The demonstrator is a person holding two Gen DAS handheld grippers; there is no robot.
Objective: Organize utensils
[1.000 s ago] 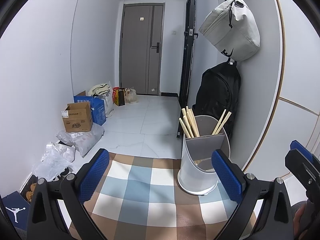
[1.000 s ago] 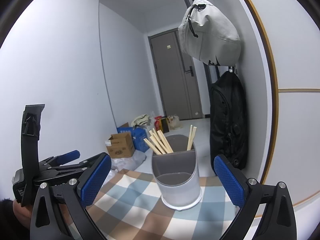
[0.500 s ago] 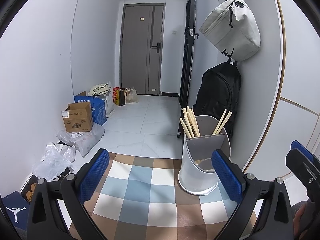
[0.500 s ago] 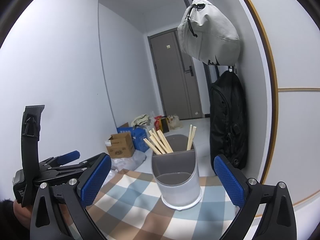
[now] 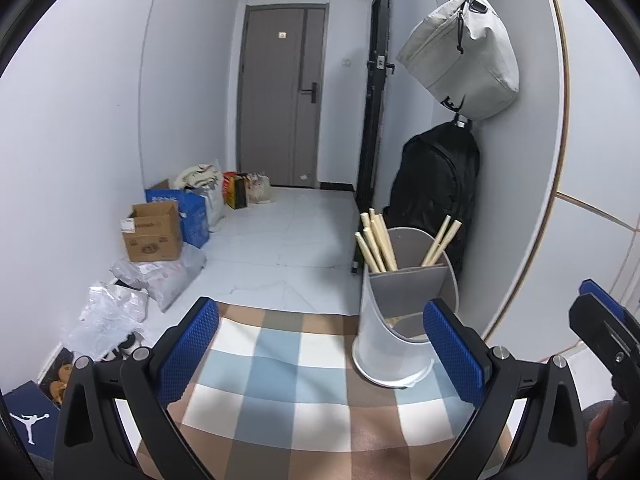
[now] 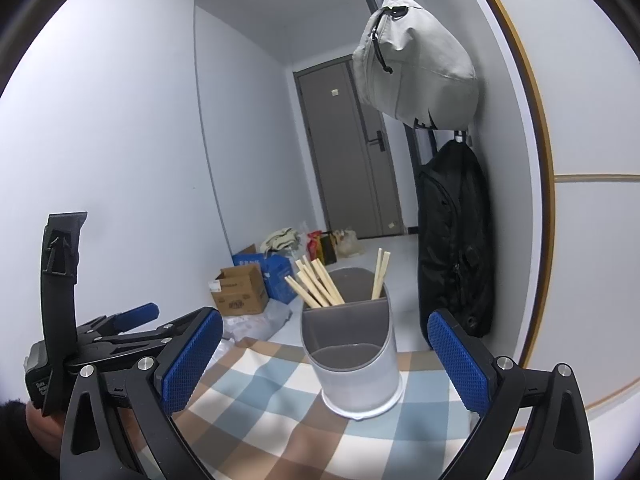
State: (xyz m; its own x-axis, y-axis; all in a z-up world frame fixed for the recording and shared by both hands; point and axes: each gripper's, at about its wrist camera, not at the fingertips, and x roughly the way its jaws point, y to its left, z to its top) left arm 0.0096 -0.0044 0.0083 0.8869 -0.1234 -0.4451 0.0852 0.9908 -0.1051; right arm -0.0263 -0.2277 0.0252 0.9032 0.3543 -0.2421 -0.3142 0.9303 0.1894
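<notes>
Checked bench (image 5: 304, 392) carries the holder (image 6: 352, 344) with chopsticks (image 6: 316, 284) sorted into both rear compartments; none loose in view. Left tool (image 5: 320, 352) and right tool (image 6: 324, 360): spread, empty. Task appears finished

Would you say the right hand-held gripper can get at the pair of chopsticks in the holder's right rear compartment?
Probably yes: the right hand-held gripper is open, the chopstick pair sticks up above the utensil holder rim, and nothing stands between.

Grey bag (image 5: 460, 56) hung above blk backpack (image 5: 436, 184); cardboard box (image 5: 152, 232) by wall, door (image 5: 280, 92) at back.
</notes>
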